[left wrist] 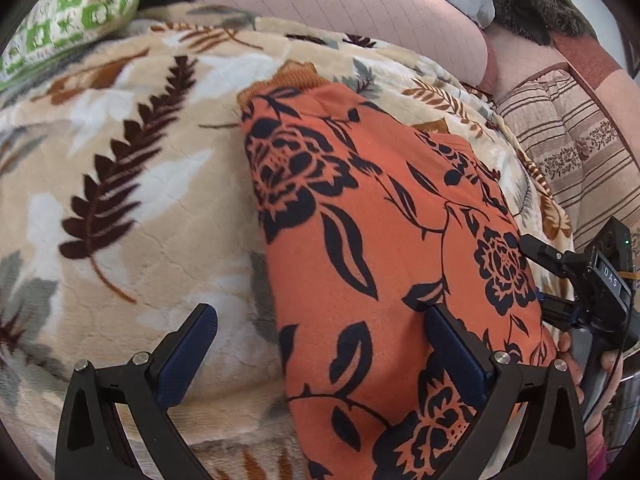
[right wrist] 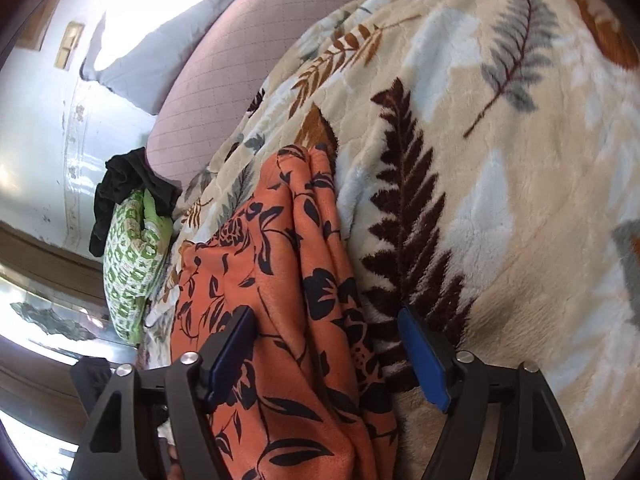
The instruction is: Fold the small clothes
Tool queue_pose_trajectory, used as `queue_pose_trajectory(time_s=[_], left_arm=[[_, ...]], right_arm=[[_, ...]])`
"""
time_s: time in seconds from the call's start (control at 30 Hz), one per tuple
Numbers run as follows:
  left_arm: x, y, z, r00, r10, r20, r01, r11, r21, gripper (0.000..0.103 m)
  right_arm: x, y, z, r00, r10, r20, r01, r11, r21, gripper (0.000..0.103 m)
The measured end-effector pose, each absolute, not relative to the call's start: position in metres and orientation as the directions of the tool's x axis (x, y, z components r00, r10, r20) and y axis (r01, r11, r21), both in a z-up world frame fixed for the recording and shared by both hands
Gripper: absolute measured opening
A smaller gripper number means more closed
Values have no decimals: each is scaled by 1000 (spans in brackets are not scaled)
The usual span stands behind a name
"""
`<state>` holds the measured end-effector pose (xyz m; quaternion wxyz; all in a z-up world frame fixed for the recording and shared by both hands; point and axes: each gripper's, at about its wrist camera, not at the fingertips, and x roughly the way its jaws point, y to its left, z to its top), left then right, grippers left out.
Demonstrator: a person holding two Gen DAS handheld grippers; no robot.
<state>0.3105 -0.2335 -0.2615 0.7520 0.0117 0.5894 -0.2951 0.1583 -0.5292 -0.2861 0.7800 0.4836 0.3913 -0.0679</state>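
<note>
An orange garment (left wrist: 360,240) with a black flower print lies flat on a cream fleece blanket (left wrist: 120,160) with leaf patterns. My left gripper (left wrist: 320,344) is open low over the garment's near left edge, one finger above the blanket and the other above the cloth. At the garment's right edge a hand holds my right gripper (left wrist: 532,272), also open. In the right wrist view the orange garment (right wrist: 288,280) lies in folds between the spread fingers of the right gripper (right wrist: 326,352). There the left pad (right wrist: 232,344) is over the cloth and the right pad over the blanket (right wrist: 500,200).
A green patterned cloth (left wrist: 72,16) lies at the blanket's far corner, with a black garment (right wrist: 124,188) beside it. A pink quilted cushion (left wrist: 360,0) lies behind the blanket. Striped bedding (left wrist: 580,140) lies to the right.
</note>
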Motion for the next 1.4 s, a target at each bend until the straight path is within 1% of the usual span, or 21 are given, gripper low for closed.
queue_pose_trajectory(time_s=[0.07, 0.17, 0.27, 0.3, 0.33, 0.4, 0.43, 0.47, 0.5, 0.53, 0.57, 0.6, 0.63, 0.7, 0.87, 0.97, 1.1, 1.27, 1.4], left_arm=[[311, -234, -264, 108, -454, -885, 447, 817, -364, 103], [311, -236, -262, 98, -479, -872, 445, 805, -392, 103], [309, -240, -262, 76, -534, -842, 430, 779, -456, 101], [306, -244, -263, 67, -548, -834, 432, 769, -471, 94], [304, -247, -262, 81, -530, -844, 436, 780, -449, 92], [301, -252, -261, 110, -506, -856, 451, 793, -410, 89], [301, -252, -259, 124, -499, -858, 446, 800, -401, 85], [301, -250, -258, 139, -503, -853, 433, 806, -404, 82], [301, -248, -255, 150, -510, -847, 422, 808, -412, 75], [301, -245, -253, 161, -514, -843, 416, 810, -414, 69], [301, -244, -250, 172, -514, -840, 416, 811, -411, 64], [301, -242, -247, 181, -512, -840, 418, 813, -405, 54], [301, -241, -244, 187, -513, -838, 423, 812, -402, 50], [300, -238, -236, 203, -511, -835, 434, 811, -391, 49], [294, -219, -207, 270, -508, -818, 450, 818, -359, 48], [289, -199, -186, 299, -508, -808, 446, 823, -352, 48], [274, -171, -164, 346, -476, -808, 438, 844, -310, 48], [254, -143, -157, 358, -440, -824, 414, 865, -282, 48], [241, -126, -157, 372, -411, -832, 406, 878, -252, 48]], right_arm=[[162, -525, -288, 689, 309, -656, 457, 516, 724, 80], [173, -511, -295, 668, 424, -612, 391, 499, 773, 80], [176, -498, -291, 662, 404, -631, 368, 559, 743, 81], [177, -494, -291, 660, 407, -631, 358, 569, 741, 81], [179, -488, -289, 654, 402, -641, 349, 592, 727, 79], [181, -476, -284, 639, 361, -679, 343, 656, 672, 73], [182, -470, -281, 638, 338, -692, 338, 684, 646, 66], [181, -467, -278, 644, 329, -691, 333, 693, 639, 59], [181, -464, -274, 650, 317, -690, 325, 706, 630, 55], [180, -462, -269, 656, 299, -693, 319, 722, 614, 48], [179, -458, -263, 664, 275, -696, 311, 744, 591, 45], [178, -453, -256, 673, 253, -695, 302, 764, 570, 44], [176, -450, -251, 681, 237, -693, 292, 779, 554, 43], [173, -442, -240, 702, 214, -679, 274, 799, 535, 42], [165, -421, -216, 752, 197, -629, 215, 829, 516, 42], [161, -409, -205, 776, 223, -591, 175, 823, 541, 42], [161, -385, -194, 792, 263, -551, 123, 816, 565, 42], [156, -354, -196, 778, 303, -551, 91, 812, 576, 42], [146, -338, -204, 760, 324, -564, 106, 794, 598, 42]])
